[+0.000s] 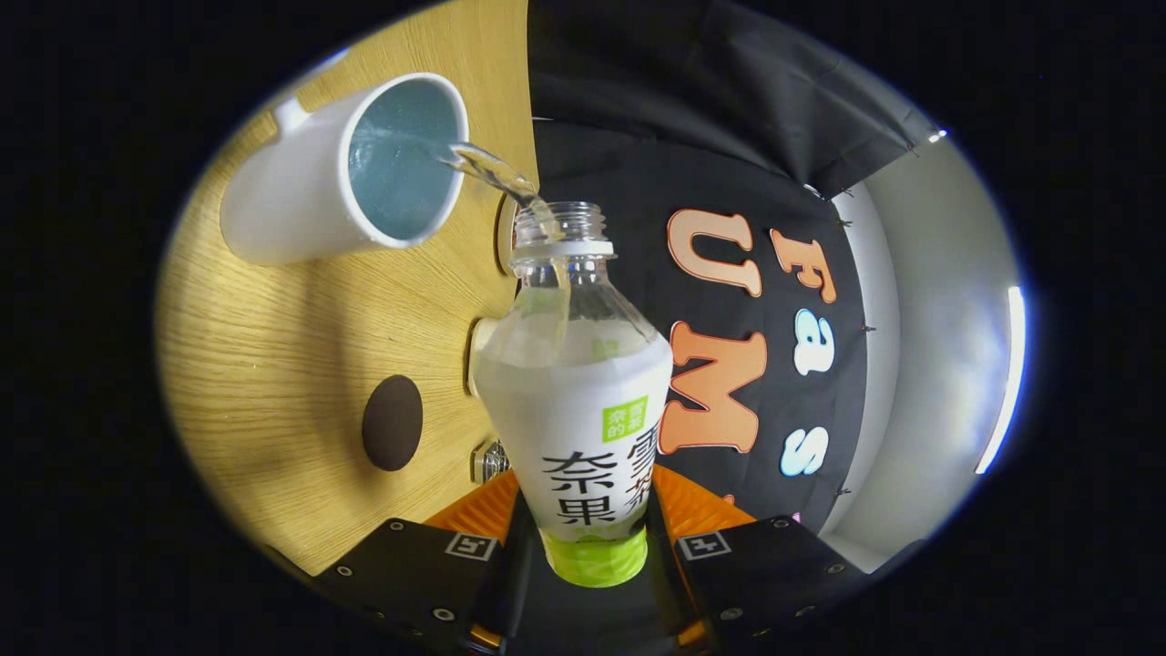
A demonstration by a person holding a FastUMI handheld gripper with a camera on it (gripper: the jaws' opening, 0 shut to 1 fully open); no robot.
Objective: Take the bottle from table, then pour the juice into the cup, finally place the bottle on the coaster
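While you've got the hand-held gripper (592, 551) clamped on the bottle (576, 401), both fingers (414, 565) press on its lower body from either side, just above the green base. You can't see the actual contact spots though, since the bottle's own bulk covers where the pads meet it, and the fingers are cut off lower down.

Bottle's tipped over toward the cup (342, 169), cap off, open neck pointing at it. You can see a clear stream of juice (492, 173) running from the mouth into the cup's opening. How much is left in the bottle is kinda hard to judge, the wrap label hides most of it.

Beyond the fingers and off to the side of the bottle sits the dark round coaster (393, 423) on the wooden table (264, 364), apart from the cup, nothing on it.

Some small pale and metal bits peek out along the table edge behind the bottle, too hidden to tell what they are. The cup's handle is mostly out of sight behind its body.
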